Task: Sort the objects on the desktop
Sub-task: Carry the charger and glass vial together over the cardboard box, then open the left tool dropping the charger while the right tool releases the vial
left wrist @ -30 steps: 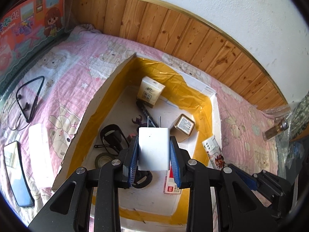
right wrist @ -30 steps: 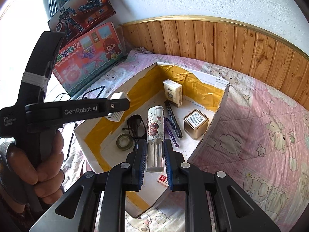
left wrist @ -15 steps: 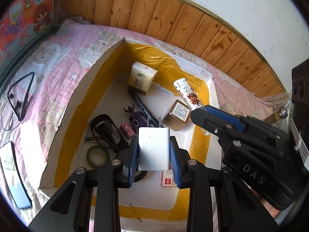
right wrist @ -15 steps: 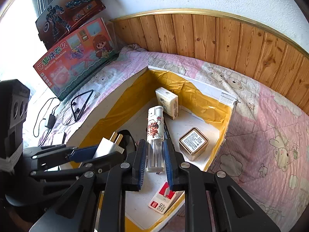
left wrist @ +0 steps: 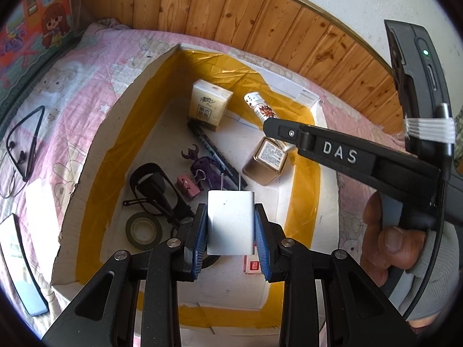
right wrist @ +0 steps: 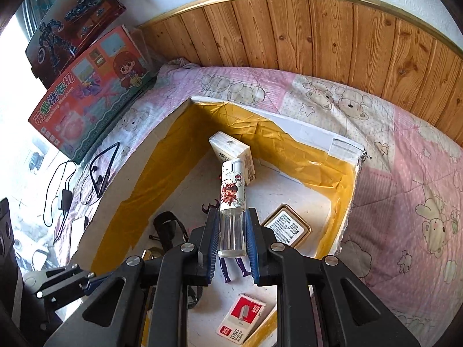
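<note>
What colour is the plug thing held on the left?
White, with two metal prongs; the charger shows best in the left wrist view.

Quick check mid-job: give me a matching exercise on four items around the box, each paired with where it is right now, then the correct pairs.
Items:
1. white charger
2. lighter
3. tape roll
4. neckband earphones

Places:
A. lying on the pink quilt, outside the box
B. clamped in the right gripper
C. flat on the box floor
D. clamped in the left gripper

Pairs: 1-D, 2-B, 3-C, 4-A
</note>
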Action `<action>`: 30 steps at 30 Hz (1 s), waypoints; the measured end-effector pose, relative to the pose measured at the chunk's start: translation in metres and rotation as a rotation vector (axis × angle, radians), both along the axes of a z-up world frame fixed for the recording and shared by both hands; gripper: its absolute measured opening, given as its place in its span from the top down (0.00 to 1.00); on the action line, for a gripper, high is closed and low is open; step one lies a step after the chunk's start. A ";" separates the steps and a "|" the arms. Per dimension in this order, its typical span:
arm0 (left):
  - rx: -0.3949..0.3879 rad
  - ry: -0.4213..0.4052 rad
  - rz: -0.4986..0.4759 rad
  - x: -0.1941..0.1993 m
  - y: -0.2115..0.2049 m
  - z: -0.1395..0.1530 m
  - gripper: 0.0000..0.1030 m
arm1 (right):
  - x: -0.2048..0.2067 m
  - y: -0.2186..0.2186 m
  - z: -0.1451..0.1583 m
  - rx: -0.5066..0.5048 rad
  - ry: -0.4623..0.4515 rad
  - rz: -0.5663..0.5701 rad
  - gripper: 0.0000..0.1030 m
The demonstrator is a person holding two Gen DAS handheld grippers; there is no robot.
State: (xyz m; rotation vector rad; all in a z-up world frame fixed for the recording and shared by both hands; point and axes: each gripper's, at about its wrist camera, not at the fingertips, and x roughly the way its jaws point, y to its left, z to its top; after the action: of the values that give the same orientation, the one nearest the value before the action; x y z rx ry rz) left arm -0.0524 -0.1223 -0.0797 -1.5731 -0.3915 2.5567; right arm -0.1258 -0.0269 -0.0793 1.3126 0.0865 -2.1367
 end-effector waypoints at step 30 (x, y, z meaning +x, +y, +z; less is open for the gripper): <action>0.053 -0.108 -0.020 -0.004 0.004 -0.012 0.62 | -0.048 -0.016 -0.029 0.044 -0.134 -0.080 0.85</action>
State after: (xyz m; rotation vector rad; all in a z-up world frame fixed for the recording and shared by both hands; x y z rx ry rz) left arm -0.0569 -0.1183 -0.0922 -1.6915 -0.4477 2.4327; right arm -0.1734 -0.0429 -0.1087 1.5043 0.0263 -2.1167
